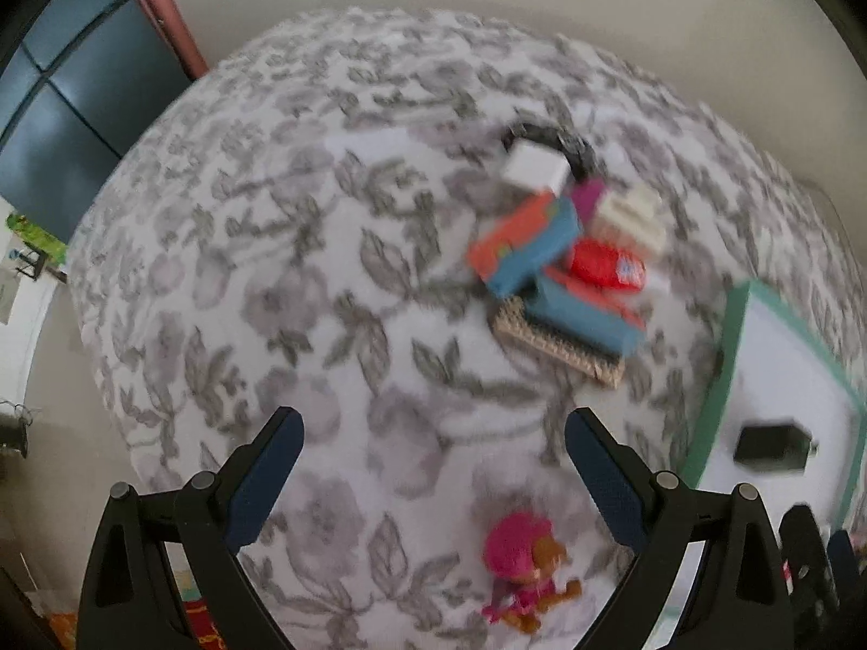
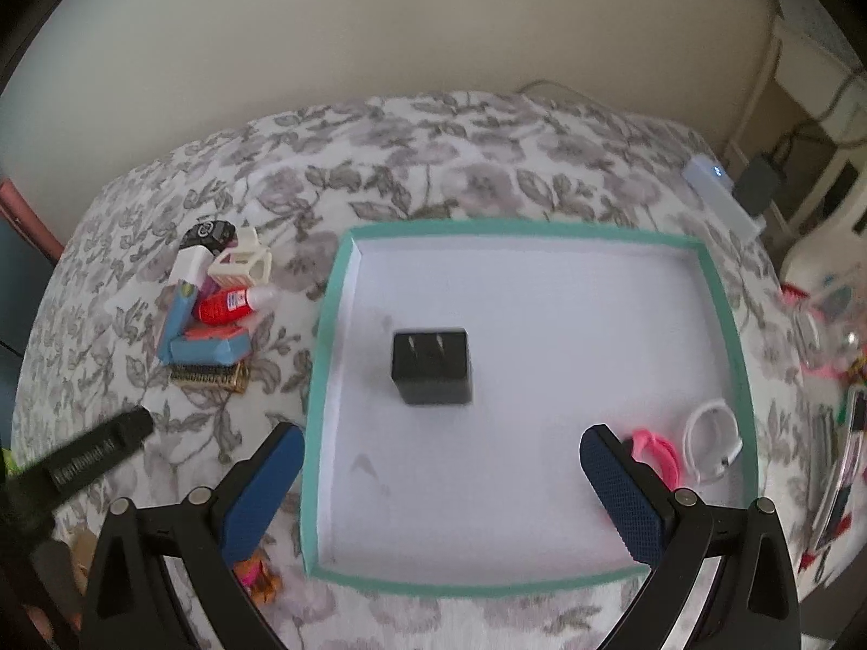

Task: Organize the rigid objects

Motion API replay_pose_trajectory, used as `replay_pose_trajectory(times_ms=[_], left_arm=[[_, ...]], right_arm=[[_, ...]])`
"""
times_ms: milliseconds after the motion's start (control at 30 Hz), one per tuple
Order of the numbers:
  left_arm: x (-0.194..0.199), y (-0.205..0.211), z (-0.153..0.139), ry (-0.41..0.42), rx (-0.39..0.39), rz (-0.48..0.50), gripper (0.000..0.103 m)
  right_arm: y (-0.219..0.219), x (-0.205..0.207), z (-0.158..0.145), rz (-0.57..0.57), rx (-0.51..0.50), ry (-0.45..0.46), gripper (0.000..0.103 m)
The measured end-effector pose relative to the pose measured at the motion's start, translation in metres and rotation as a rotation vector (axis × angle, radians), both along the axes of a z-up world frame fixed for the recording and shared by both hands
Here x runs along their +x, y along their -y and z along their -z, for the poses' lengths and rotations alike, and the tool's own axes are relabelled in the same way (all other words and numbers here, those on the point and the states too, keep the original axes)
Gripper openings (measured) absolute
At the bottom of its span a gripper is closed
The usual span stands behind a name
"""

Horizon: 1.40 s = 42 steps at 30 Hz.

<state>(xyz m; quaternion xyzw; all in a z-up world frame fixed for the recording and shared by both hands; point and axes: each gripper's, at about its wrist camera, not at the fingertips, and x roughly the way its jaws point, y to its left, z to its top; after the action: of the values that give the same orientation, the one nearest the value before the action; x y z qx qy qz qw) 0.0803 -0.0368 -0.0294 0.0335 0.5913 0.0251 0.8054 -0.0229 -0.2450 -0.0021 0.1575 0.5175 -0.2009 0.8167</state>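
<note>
Right wrist view: both grippers' fingers spread apart, empty; lettering on the black bar is unreadable.

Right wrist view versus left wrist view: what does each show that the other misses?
Only the right wrist view shows the pink loop and white loop inside the tray. Only the left shows the whole pink doll between its open fingers. Both share the black charger, the toy pile and the floral cover.
</note>
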Motion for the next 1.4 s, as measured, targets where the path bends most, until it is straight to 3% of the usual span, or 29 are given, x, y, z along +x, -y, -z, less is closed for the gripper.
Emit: replay_pose_trajectory(times_ms=[367, 433, 533, 700, 733, 800, 1067, 1400], left_arm=[[-0.035, 0.028, 0.029, -0.096, 0.037, 0.142, 0.094], [-0.039, 0.03, 0.031, -0.106, 0.045, 0.148, 0.081], [-0.043, 0.033, 0.036, -0.134, 0.034, 0.161, 0.071], [-0.049, 0.042, 0.044, -0.172, 0.02, 0.174, 0.061], [-0.051, 0.043, 0.046, -0.181, 0.014, 0.176, 0.051], [-0.053, 0.045, 0.049, -0.196, 0.004, 0.18, 0.042], [-0.056, 0.047, 0.041, -0.16, 0.004, 0.186, 0.042], [-0.063, 0.056, -0.015, 0.024, -0.071, 0.198, 0.042]], right_arm=[[0.013, -0.02, -0.01, 0.04, 0.027, 0.013, 0.103], [0.014, -0.021, -0.01, 0.04, 0.035, 0.013, 0.103], [0.015, -0.022, -0.01, 0.041, 0.045, 0.015, 0.103], [0.017, -0.023, -0.01, 0.038, 0.056, 0.013, 0.103], [0.017, -0.023, -0.01, 0.039, 0.058, 0.013, 0.103], [0.018, -0.024, -0.01, 0.041, 0.063, 0.013, 0.103], [0.022, -0.026, -0.009, 0.048, 0.084, 0.016, 0.103], [0.034, -0.033, -0.015, 0.078, 0.114, 0.052, 0.103]])
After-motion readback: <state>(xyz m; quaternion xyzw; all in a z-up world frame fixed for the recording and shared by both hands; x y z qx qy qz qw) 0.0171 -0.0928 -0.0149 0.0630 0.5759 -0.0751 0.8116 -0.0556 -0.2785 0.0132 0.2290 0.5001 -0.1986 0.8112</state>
